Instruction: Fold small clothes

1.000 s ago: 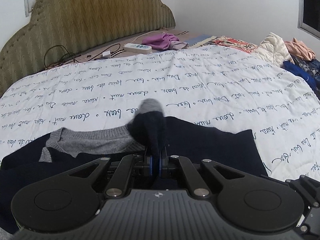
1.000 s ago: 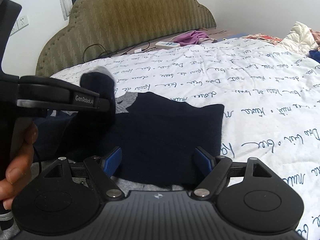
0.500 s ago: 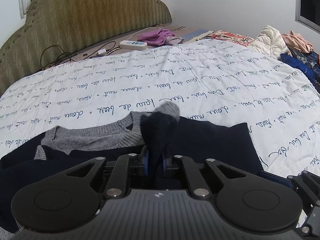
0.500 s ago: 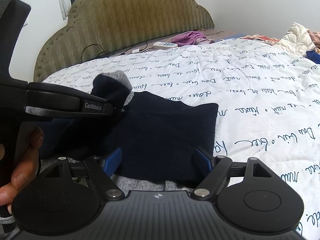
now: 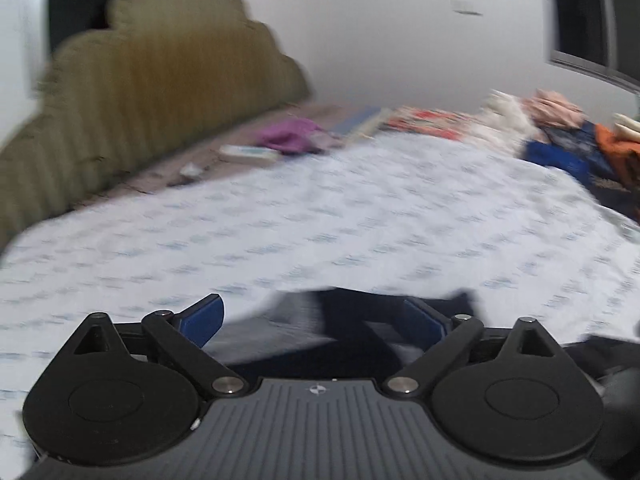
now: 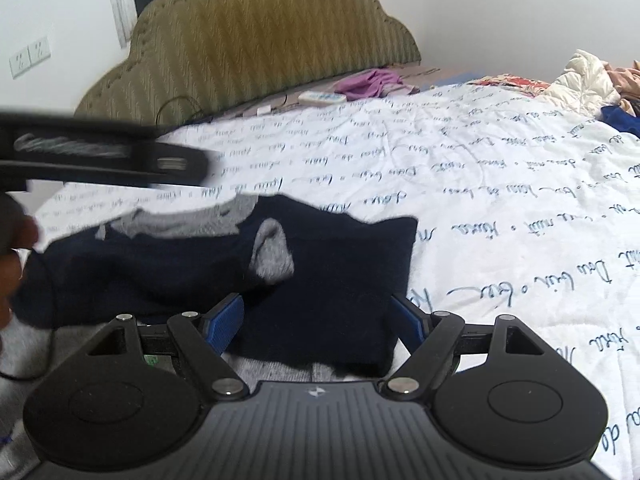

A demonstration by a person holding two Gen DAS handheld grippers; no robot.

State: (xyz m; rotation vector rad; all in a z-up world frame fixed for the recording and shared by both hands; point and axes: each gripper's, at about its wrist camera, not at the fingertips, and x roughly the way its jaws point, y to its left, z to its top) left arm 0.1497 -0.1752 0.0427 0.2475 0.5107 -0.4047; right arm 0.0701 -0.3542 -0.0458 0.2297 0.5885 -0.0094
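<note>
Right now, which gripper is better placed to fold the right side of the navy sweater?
Right. The right gripper hangs open directly over the navy sweater, which fills the space between its jaws. The left gripper is open too, but blurred in motion.

Motion blur and frame edges are hiding much of the bed scene.

The left wrist view is smearing throughout: the writing on the bedspread (image 5: 360,216) is unreadable, and the navy sweater (image 5: 372,308) nearest that bedspread's front edge is showing only as a dark streak. In the right wrist view, the left gripper (image 6: 100,152) above the navy sweater (image 6: 328,264) is blurring, its lettering illegible, its body running off the left edge.
</note>
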